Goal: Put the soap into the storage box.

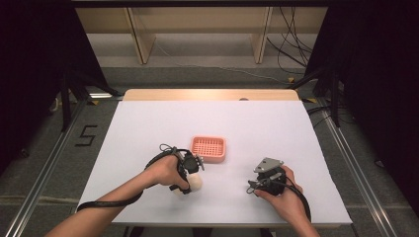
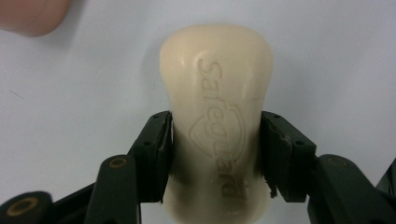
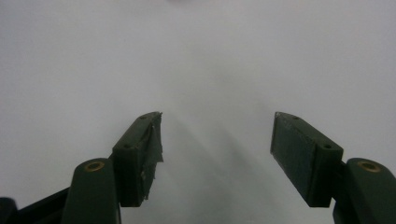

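Note:
A cream bar of soap (image 2: 217, 84) with embossed lettering lies on the white table top. My left gripper (image 2: 215, 126) is shut on it, one black pad against each side of its narrow waist. From above, the left gripper (image 1: 189, 174) points down at the soap (image 1: 196, 184), just in front of a pink basket (image 1: 209, 139). My right gripper (image 3: 217, 126) stands open above bare white table with nothing between its pads. In the high view the right gripper (image 1: 254, 186) rests in the hand to the right of the soap.
The pink slotted basket sits at the middle of the white table (image 1: 257, 128), and its corner (image 2: 32, 16) shows at the top left of the left gripper view. A wooden strip (image 1: 212, 94) runs along the table's far edge. Dark stands and cables flank both sides.

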Demonstrator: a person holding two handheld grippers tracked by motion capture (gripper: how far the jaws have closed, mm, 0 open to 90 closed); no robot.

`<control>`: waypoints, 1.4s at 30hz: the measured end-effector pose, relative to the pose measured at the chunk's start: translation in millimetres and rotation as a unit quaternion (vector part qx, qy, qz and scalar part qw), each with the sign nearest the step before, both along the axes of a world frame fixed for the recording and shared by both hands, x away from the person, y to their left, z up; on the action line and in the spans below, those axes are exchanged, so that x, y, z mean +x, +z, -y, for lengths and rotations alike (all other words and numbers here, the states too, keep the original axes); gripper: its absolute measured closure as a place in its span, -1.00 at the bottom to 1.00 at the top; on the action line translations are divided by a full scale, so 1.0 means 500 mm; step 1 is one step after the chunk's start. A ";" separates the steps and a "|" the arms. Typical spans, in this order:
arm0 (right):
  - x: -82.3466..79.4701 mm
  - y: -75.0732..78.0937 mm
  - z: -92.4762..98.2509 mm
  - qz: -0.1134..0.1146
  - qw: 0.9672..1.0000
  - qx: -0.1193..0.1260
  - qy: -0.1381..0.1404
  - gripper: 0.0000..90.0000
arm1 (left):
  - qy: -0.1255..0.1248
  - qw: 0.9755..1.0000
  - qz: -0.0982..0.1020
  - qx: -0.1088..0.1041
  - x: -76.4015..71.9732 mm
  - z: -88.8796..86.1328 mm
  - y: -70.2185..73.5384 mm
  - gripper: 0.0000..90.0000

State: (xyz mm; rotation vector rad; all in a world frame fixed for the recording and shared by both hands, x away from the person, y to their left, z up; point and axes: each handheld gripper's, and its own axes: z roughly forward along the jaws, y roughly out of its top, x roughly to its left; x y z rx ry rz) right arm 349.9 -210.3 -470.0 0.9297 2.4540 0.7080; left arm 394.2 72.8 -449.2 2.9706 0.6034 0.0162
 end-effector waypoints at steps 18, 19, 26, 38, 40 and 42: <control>0.001 0.000 0.000 0.000 1.000 0.001 -0.001 -0.23 | -0.005 1.000 0.017 -0.011 0.004 0.001 0.013 0.05; 0.001 -0.001 0.000 0.001 1.000 0.001 -0.001 -0.23 | -0.006 1.000 0.017 -0.009 0.005 0.001 0.012 0.05; 0.001 -0.001 -0.001 -0.002 1.000 -0.001 0.000 -0.23 | 0.001 1.000 0.001 0.005 0.005 0.003 -0.001 0.06; 0.001 -0.003 -0.002 -0.003 1.000 -0.002 0.000 -0.24 | 0.012 1.000 -0.010 0.014 0.013 0.009 -0.014 0.05; 0.001 -0.004 -0.002 -0.006 1.000 -0.001 0.000 -0.24 | 0.012 1.000 -0.005 0.013 0.016 0.009 -0.011 0.04; 0.000 -0.004 -0.003 -0.008 1.000 -0.001 0.001 -0.24 | 0.010 1.000 -0.006 0.015 0.018 0.010 -0.011 0.01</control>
